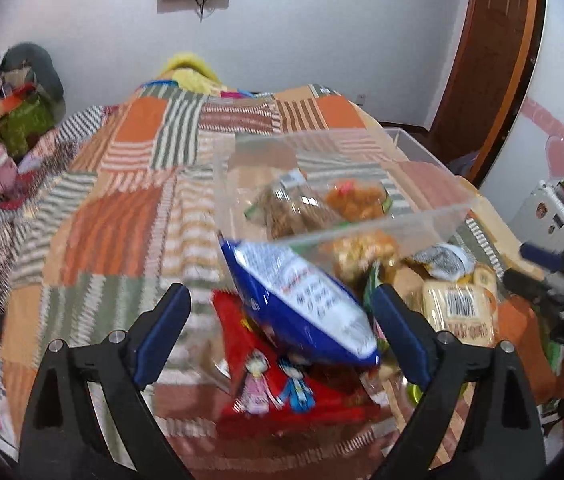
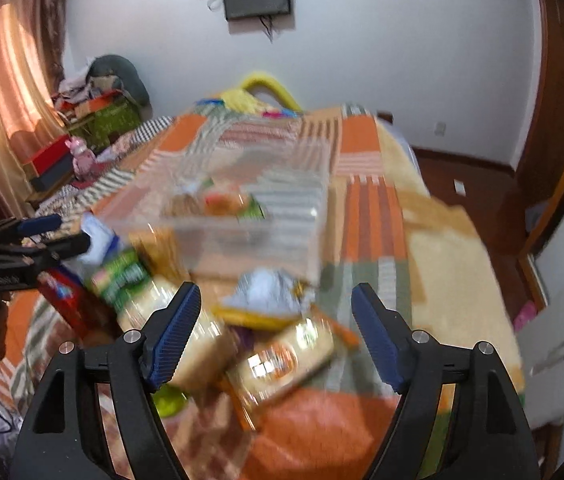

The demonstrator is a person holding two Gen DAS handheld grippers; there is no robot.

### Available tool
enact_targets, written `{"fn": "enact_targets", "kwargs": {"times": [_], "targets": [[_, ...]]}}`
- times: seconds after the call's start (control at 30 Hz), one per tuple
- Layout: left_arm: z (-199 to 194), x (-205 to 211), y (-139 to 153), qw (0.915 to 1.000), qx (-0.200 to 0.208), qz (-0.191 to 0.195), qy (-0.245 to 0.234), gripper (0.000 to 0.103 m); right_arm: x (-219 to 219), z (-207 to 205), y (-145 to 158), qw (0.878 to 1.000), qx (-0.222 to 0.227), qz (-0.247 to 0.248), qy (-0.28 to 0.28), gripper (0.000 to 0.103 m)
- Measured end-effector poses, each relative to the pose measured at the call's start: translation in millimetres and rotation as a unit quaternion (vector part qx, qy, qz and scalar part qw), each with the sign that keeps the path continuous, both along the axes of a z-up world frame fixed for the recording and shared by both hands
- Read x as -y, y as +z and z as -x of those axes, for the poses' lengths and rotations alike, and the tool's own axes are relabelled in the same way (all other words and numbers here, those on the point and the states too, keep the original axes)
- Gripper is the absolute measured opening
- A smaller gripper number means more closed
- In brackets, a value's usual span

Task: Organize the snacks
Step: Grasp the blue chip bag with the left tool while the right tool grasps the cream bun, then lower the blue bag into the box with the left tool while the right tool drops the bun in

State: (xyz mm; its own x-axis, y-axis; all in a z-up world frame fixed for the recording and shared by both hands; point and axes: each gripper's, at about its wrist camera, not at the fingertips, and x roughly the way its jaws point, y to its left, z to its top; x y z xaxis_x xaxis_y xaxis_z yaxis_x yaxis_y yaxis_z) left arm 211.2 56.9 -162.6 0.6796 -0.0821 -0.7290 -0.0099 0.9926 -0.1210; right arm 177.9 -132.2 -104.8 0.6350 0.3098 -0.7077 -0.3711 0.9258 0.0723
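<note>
A clear plastic bin (image 1: 414,216) stands on the patchwork bed and holds two snack packs (image 1: 302,208). In front of it lies a pile of snacks: a blue and white bag (image 1: 302,300) on a red pack (image 1: 282,380), and pale bread packs (image 1: 458,312). My left gripper (image 1: 282,328) is open, its fingers on either side of the blue bag, not touching it. My right gripper (image 2: 275,328) is open above a white and yellow pack (image 2: 261,300) and an orange-labelled bread pack (image 2: 282,360). The bin (image 2: 241,216) is blurred in the right wrist view.
The patchwork quilt (image 1: 121,208) covers the bed. Boxes and a pink toy (image 1: 1,168) lie at the left. A wooden door (image 1: 494,52) is at the right. A yellow item (image 2: 261,88) lies at the bed's far end. The right gripper shows at the left view's edge (image 1: 554,272).
</note>
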Motion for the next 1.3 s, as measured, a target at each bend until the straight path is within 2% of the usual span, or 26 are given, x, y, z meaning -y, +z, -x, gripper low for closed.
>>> {"fn": "enact_targets", "kwargs": {"times": [0.23,0.37,0.57,0.63,0.7,0.83,0.9,1.0,1.3], "targets": [[6,-4,-20,0.9995,-0.009,0.027,0.01,0.093,13,-7,-40,0.998,-0.056,-0.019,-0.028,0.075],[-1,-1,-18,0.9995,-0.007,0.031,0.011,0.093,13,-11,-48,0.998,-0.057,-0.006,-0.031,0.079],[-13,7,-22,0.9993,-0.007,0.032,0.017,0.091,7,-13,-55,0.998,-0.051,0.019,-0.032,0.079],[-14,5,-25,0.9984,-0.006,0.051,0.024,0.087,10,-8,-54,0.998,-0.048,0.017,-0.031,0.071],[-13,3,-27,0.9975,-0.004,0.062,0.032,0.082,12,-6,-54,0.998,-0.044,0.018,-0.029,0.054],[-10,0,-27,0.9972,-0.003,0.066,0.036,0.064,15,-2,-52,0.999,-0.04,0.017,-0.025,0.038],[-7,2,-26,0.9976,0.0,0.061,0.033,0.06,18,0,-51,0.999,-0.037,0.014,-0.029,0.033],[-1,3,-21,0.9982,0.007,0.052,0.03,0.055,25,3,-48,0.999,-0.034,0.005,-0.036,0.031],[21,2,-3,0.9986,0.021,0.043,0.021,0.053,34,11,-28,0.999,-0.012,-0.012,-0.045,0.031]]}}
